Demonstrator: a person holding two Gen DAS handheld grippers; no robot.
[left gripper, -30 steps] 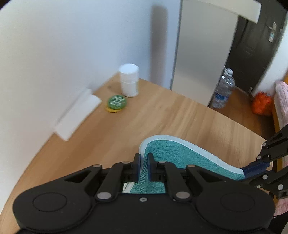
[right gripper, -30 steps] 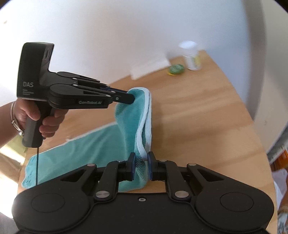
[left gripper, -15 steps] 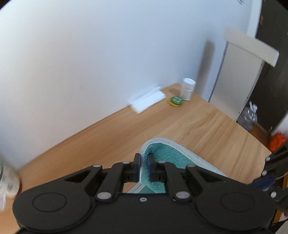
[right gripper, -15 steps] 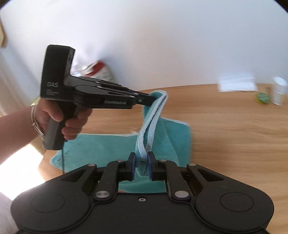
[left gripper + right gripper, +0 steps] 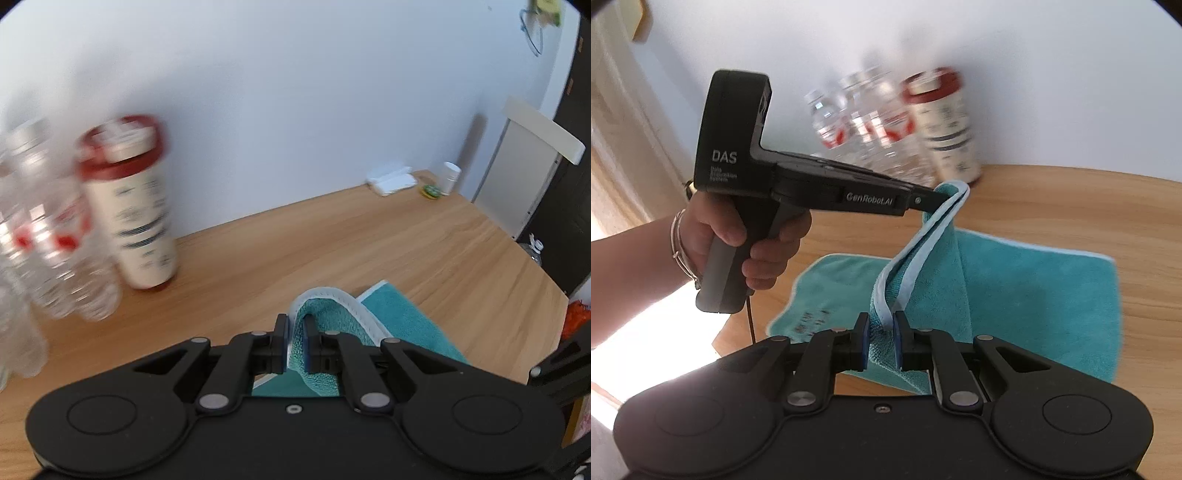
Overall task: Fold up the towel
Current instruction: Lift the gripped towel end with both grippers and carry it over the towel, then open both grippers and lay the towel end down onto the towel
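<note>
Towel (image 5: 1034,295) is teal with a pale blue edge, and most of it lies flat on the wooden worktop (image 5: 1071,199). One edge is lifted up off the wood. The left tongs (image 5: 294,345) pinch that edge tight at one spot, and the right tongs (image 5: 881,339) pinch it tight at another spot. Between them the pale edge hangs in a doubled strip in the air.

From the right camera, the left tongs (image 5: 938,195) look like a long black tool. A hand (image 5: 738,243) holds its grip, and thin bracelets (image 5: 679,243) sit on the wrist.

Some things stand close behind the lifted corner, near the white wall (image 5: 295,110). A tall cream can with a red lid (image 5: 129,199) stands on the worktop. Clear plastic bottles with red labels (image 5: 48,236) stand just beside it. They all look blurry.

Far away, at the other end of the worktop, lies a flat white pack (image 5: 393,181). Near it are a small green and yellow round thing (image 5: 431,191) and a small white jar (image 5: 450,178). These are well apart from the towel. The wood between them and the towel is bare.
</note>
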